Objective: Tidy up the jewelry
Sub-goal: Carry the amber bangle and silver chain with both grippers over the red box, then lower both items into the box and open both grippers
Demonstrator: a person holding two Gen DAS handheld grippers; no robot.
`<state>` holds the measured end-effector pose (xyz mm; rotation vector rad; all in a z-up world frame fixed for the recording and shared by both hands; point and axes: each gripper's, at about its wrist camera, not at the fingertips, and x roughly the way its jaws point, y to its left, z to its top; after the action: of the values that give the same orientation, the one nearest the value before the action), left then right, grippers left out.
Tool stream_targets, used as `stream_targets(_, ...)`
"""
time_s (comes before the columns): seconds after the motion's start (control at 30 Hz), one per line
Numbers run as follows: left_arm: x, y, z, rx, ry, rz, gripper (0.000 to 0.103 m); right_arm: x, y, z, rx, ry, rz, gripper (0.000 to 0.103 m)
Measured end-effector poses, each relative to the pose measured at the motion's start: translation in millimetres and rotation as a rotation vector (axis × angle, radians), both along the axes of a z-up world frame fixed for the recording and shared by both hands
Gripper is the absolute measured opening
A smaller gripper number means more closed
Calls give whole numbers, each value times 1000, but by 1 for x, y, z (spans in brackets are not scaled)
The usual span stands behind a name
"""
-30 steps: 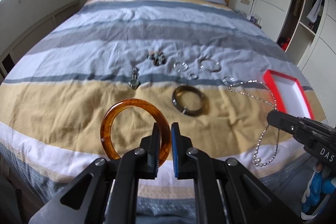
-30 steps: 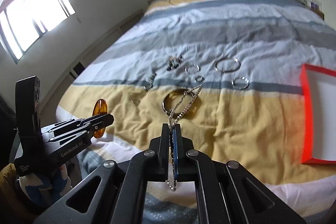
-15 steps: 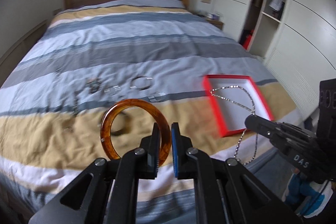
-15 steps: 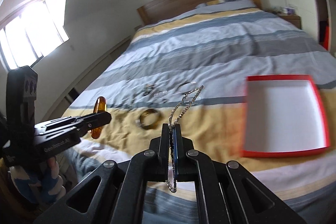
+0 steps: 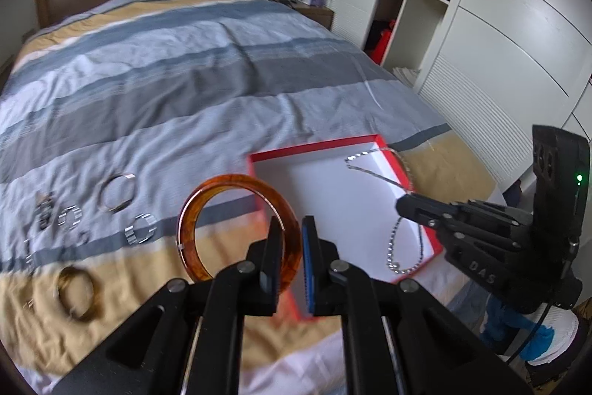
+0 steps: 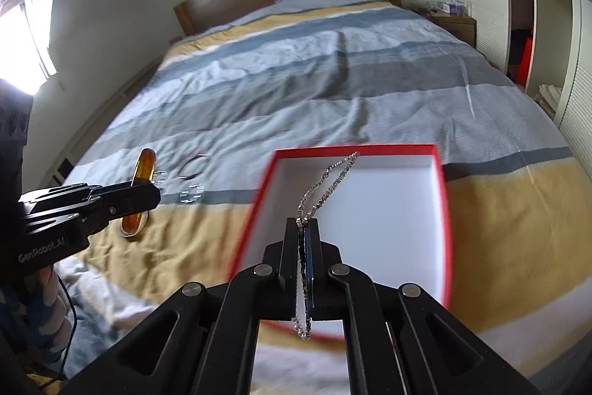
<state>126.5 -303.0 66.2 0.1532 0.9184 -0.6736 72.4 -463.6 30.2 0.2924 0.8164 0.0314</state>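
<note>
My left gripper [image 5: 289, 228] is shut on an amber bangle [image 5: 207, 206], held upright above the bed's near edge; it also shows in the right wrist view [image 6: 142, 169]. My right gripper [image 6: 304, 228] is shut on a silver chain necklace [image 6: 329, 178] that hangs over the red box with a white inside [image 6: 388, 210]. In the left wrist view the right gripper [image 5: 403, 204] holds the chain [image 5: 397, 247] over the box [image 5: 333, 195].
Several rings and bracelets lie on the striped bedspread left of the box: a thin silver bangle [image 5: 117, 192], small silver rings [image 5: 140, 228], a dark gold bangle [image 5: 76, 293]. A wardrobe [image 5: 499, 43] stands to the right of the bed.
Both grippers have swung to the right with their loads. The red box now sits right under the necklace, and the loose jewelry has shifted to the left of view.
</note>
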Motion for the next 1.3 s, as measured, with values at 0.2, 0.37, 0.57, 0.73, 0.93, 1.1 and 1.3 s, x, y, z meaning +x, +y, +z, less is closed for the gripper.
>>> stream_targets(0.2,30,-50,-40,14,88,-45,9,38,-24,-28,-24,68,4,4)
stream_targets(0.37,46,-70,-76,54,136,-41,9,59,-35,-52,-42,128,25,4)
stream_targets(0.57,55,-80,-104,89,161,-38,10,68,-50,-70,-47,178,4,5)
stream_targets(0.73,58,-84,-115,111,158,-34,11,67,-54,-79,-62,198,-1,7)
stream_targets(0.93,73,-98,-123,142,168,-24,14,70,-53,-81,-91,205,-1,7)
stream_targets(1.1,80,-100,-124,114,194,-33,18,71,-50,-83,-114,216,-1,15)
stream_targets(1.3,76,-96,-117,94,202,-44,36,67,-44,-76,-145,211,6,39)
